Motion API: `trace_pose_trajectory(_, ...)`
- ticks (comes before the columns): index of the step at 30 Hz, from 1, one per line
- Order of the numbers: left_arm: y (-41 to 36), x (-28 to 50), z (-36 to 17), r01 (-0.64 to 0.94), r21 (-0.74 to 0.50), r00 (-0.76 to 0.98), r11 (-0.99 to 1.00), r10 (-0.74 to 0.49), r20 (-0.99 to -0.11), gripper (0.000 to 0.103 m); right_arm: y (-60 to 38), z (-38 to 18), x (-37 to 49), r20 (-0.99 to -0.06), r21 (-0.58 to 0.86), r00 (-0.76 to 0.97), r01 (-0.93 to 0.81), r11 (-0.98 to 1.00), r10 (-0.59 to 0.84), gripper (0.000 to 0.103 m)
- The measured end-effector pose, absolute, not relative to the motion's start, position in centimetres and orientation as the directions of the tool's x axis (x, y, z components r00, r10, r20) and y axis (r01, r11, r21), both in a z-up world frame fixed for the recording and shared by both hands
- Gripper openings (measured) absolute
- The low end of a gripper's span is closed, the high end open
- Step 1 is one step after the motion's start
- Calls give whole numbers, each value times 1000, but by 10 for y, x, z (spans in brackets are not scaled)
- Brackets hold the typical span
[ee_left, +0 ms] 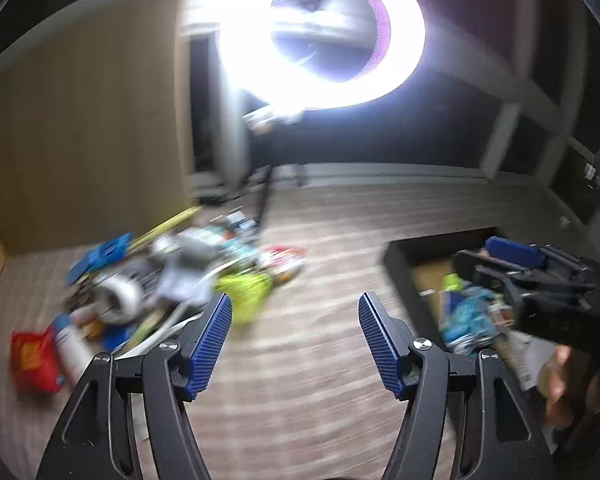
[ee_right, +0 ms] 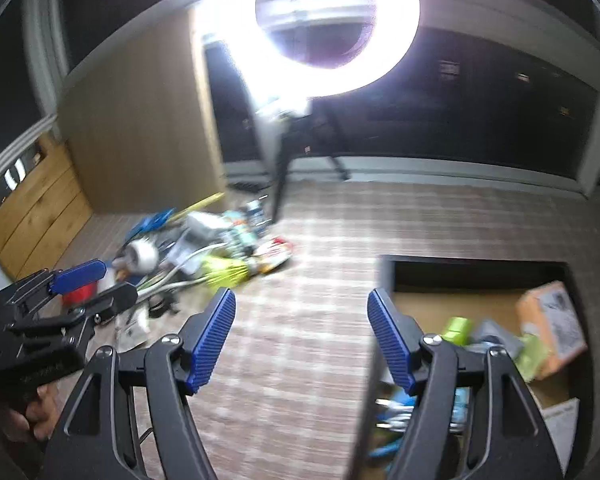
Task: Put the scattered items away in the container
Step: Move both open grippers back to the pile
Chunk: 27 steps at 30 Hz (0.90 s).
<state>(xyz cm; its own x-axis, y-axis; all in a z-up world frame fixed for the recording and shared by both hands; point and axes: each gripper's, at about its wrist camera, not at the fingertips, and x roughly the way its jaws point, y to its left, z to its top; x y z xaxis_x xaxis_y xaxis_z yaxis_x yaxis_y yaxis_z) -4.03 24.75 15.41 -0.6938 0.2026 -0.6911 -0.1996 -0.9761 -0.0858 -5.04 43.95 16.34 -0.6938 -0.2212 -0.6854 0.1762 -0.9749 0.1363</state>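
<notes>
On the floor point(ee_right: 320, 280), at right: dark-walled container point(ee_right: 384, 276), open-topped, already loaded with an orange box point(ee_right: 552, 320), a green item point(ee_right: 456, 330) and blue packaging point(ee_left: 468, 312); contents blurred, not told apart further. Well apart from it, at left on the same striped floor: pile point(ee_left: 172, 272) of scattered items, among them a tape roll point(ee_left: 120, 300), a yellow-green bag point(ee_left: 246, 292), a red packet point(ee_left: 32, 356), a white bottle point(ee_left: 70, 346) just beside the packet, a blue flat piece point(ee_left: 100, 256) and a yellow stick point(ee_left: 168, 224) at the pile's far edge. Rest of the pile too smeared to name.

Left hand-held gripper point(ee_left: 296, 336): jaws spread wide, nothing between the blue pads point(ee_left: 214, 344), raised over bare floor between pile and container, nearer the pile. Right hand-held gripper point(ee_right: 302, 336): likewise parted and empty, one finger over the container's near wall, the other over floor. Each gripper seen sidelong in the other's camera.

Beyond, above the floor: glaring ring light point(ee_right: 336, 20) on a dark tripod point(ee_right: 280, 184), tan wall point(ee_left: 80, 120) at left, dark window point(ee_right: 480, 112) behind.
</notes>
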Motion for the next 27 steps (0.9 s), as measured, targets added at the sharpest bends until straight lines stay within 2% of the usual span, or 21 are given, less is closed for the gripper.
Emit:
trace_pose_trajectory(7, 140, -27, 116, 6, -72, -651, -997, 51, -757, 57, 370, 142, -67, -719, 137, -627, 294, -946, -299, 68)
trace_pose_trajectory(12, 80, -15, 94, 124, -82, -610, -989, -11, -792, 54, 338, 130, -81, -747, 140, -583, 333, -932, -320, 68)
trace_pose_trajectory(22, 58, -21, 82, 120, -59, -592, -991, -24, -805, 53, 307, 111, -110, -776, 182, -514, 375, -909, -367, 67)
trace_pose_trajectory(24, 56, -22, 82, 133, -58, -594, -989, -33, -804, 47, 303, 111, -112, -775, 191, -508, 378, -906, -375, 67)
trace_pose_trajectory(27, 45, -22, 83, 161, -73, -594, -984, -37, -804, 47, 292, 112, -112, -770, 199, -499, 404, -893, -397, 67)
